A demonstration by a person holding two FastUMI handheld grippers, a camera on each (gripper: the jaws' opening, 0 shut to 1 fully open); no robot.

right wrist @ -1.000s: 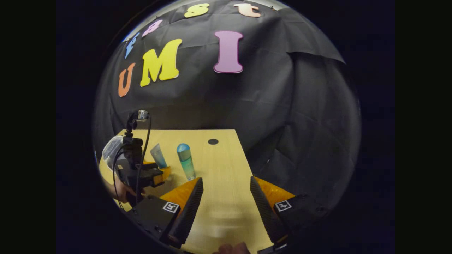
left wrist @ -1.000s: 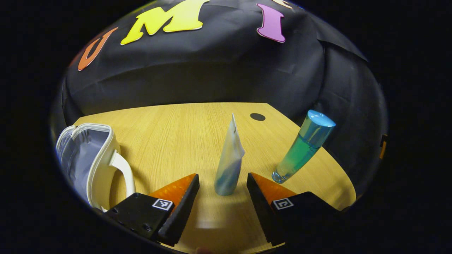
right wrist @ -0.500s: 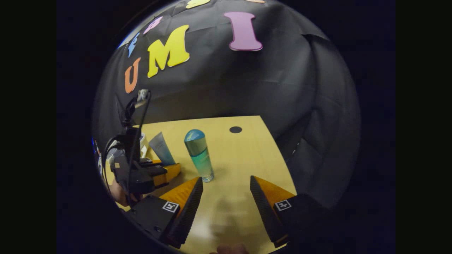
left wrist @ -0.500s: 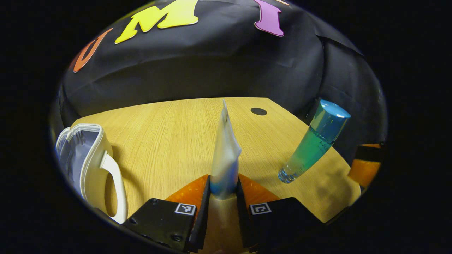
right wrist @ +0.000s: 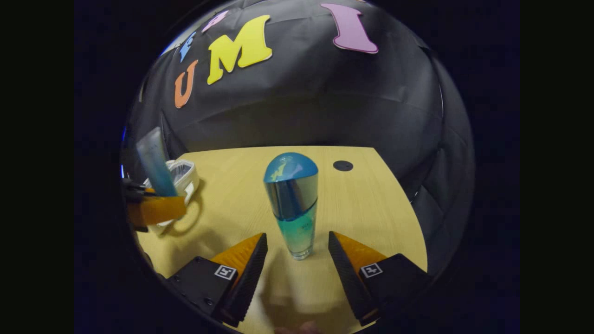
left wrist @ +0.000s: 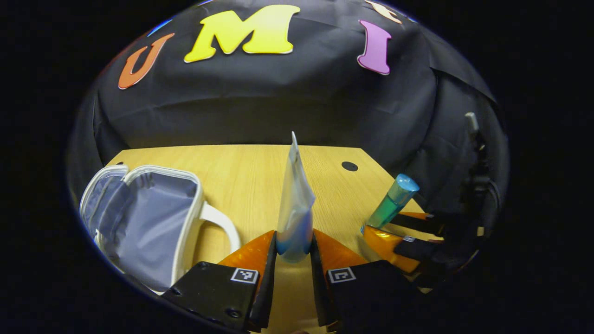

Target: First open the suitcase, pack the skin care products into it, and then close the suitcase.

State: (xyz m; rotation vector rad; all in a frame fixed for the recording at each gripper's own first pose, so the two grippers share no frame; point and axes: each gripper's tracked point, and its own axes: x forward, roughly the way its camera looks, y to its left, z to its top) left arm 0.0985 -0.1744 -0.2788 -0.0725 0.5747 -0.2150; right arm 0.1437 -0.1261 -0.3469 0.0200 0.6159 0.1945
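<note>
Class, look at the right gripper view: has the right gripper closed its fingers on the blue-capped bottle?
No: the right gripper is open, its fingers standing apart on either side of the blue-capped bottle without touching it.

A light wood-grain surface fills the lower booth — a small dark round hole sits near its far right corner. Black creased cloth hangs behind it, dimly lit.

There are one open suitcase, one tube, one bottle, one table and two grippers.
</note>
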